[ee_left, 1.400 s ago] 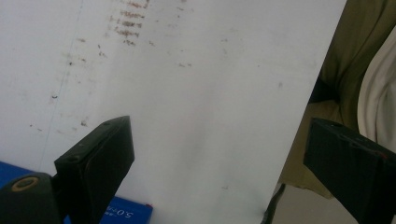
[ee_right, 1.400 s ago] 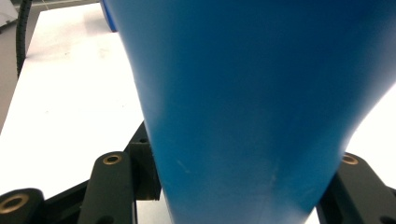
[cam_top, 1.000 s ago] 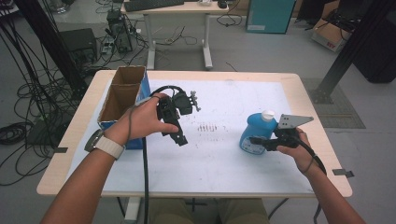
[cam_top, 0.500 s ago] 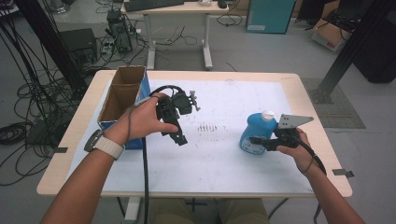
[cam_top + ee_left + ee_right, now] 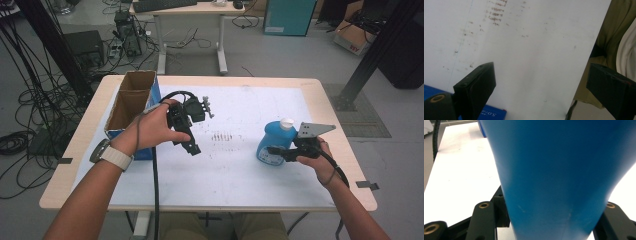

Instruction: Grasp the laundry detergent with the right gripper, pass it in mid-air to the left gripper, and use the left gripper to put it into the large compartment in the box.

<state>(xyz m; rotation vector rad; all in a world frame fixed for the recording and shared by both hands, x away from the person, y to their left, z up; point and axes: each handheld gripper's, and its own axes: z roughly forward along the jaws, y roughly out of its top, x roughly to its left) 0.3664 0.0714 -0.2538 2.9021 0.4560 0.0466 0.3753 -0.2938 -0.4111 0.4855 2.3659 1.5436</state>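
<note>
A blue bottle (image 5: 271,143) with a white cap stands upright on the white table top (image 5: 235,175), right of centre. My right gripper (image 5: 278,151) is shut on its lower body from the right; in the right gripper view the bottle (image 5: 559,175) sits between the black jaws of that gripper (image 5: 554,220). My left gripper (image 5: 191,146) is held above the table left of centre and tilts down toward the near edge. In the left gripper view this gripper (image 5: 541,77) is open, with nothing but bare table (image 5: 529,50) between its jaws.
An open cardboard box (image 5: 131,100) with a blue side stands at the table's left edge, and its blue edge (image 5: 491,114) appears low in the left gripper view. Faint brown marks (image 5: 222,136) stain the table's middle. Cables, a desk and boxes lie beyond the table.
</note>
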